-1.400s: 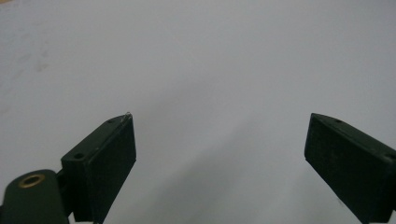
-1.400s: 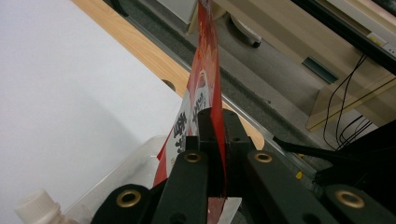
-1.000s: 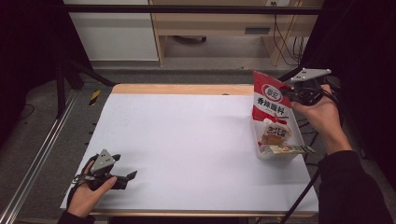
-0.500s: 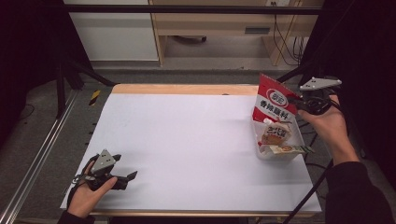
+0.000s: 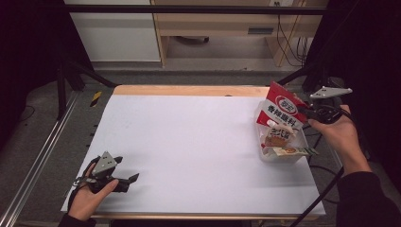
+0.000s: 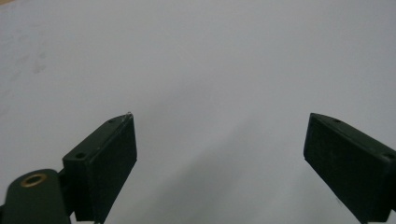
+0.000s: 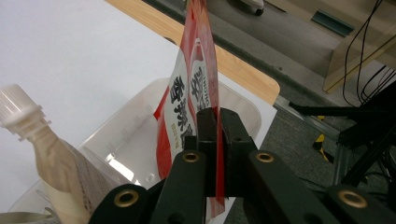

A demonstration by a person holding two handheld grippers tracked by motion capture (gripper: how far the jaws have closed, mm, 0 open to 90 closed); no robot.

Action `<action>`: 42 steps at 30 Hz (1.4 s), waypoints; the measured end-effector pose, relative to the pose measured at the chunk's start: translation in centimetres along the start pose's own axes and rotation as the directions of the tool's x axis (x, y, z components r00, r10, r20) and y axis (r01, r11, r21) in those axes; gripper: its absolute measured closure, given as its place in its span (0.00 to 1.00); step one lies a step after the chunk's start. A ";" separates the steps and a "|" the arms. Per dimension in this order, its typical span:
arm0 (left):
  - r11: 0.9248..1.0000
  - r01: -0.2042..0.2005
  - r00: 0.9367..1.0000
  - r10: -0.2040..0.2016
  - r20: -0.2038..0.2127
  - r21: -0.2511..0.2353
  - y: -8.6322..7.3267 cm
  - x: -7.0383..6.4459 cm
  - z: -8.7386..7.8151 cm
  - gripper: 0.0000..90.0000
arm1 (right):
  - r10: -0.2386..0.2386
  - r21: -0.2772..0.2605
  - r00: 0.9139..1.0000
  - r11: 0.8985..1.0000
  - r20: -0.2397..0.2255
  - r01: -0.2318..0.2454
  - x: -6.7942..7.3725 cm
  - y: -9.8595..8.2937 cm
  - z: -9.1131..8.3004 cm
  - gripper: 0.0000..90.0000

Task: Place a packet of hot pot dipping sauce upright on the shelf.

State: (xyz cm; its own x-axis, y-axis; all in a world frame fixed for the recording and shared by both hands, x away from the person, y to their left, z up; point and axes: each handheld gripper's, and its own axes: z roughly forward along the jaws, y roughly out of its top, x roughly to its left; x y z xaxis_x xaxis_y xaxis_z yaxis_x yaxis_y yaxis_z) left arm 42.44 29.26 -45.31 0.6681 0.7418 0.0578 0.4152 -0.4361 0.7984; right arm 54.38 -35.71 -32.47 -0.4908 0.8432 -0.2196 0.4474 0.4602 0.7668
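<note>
A red and white snack packet hangs tilted over the clear plastic tub at the table's right edge. My right gripper is shut on the packet's edge. Inside the clear plastic tub lie a beige spouted pouch and another flat packet. My left gripper rests low at the table's front left corner, open, with only bare white tabletop between its jaws.
The white table has a wooden strip along its far edge. Metal rails run along the left side, and a wooden desk with cables stands beyond the table.
My right gripper has drawn the red packet a little to the right and slightly higher above the tub. The left gripper has stayed in place.
</note>
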 end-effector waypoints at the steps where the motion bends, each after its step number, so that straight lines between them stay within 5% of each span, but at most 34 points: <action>1: 1.000 -0.001 1.000 0.001 0.001 0.002 0.0 0.0 0.0 0.10 | 0.004 0.001 1.000 1.000 0.003 -0.004 -0.1 -0.2 -0.1 0.98; 12: 1.000 -0.007 1.000 0.007 0.000 0.009 0.1 -0.1 0.2 0.10 | 0.036 -0.010 0.999 0.999 0.010 -0.036 -0.6 -0.9 -0.7 0.87; 16: 1.000 -0.010 1.000 0.010 0.002 0.009 0.2 -0.2 0.2 0.10 | 0.038 -0.032 0.998 0.999 0.040 -0.037 -0.1 -0.5 -1.2 0.64; 22: 1.000 -0.014 1.000 0.014 0.001 0.009 0.1 -0.1 0.1 0.10 | 0.022 -0.049 0.998 0.999 0.051 -0.020 0.5 0.0 -1.4 0.48; 23: 1.000 -0.011 1.000 0.011 0.000 0.004 0.1 -0.1 0.0 0.10 | 0.027 -0.049 0.998 0.999 0.059 -0.024 0.7 0.2 -1.4 0.39; 32: 1.000 -0.019 1.000 0.019 0.005 0.005 0.1 -0.2 0.0 0.10 | 0.004 -0.098 0.996 0.995 0.088 0.005 2.0 2.1 -3.0 0.23; 42: 1.000 -0.018 1.000 0.018 -0.003 0.004 0.1 -0.2 0.0 0.10 | -0.073 -0.183 0.993 0.979 0.089 0.089 7.7 5.6 -5.9 0.17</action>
State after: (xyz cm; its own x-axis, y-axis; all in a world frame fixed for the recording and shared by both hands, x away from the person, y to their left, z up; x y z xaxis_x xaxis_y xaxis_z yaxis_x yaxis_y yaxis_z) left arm 42.32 29.12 -45.24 0.6736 0.7355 0.0735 0.4060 -0.4512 0.7947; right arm 48.67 -28.28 -26.27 -0.4538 0.8285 -0.3282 0.2573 0.4744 0.8418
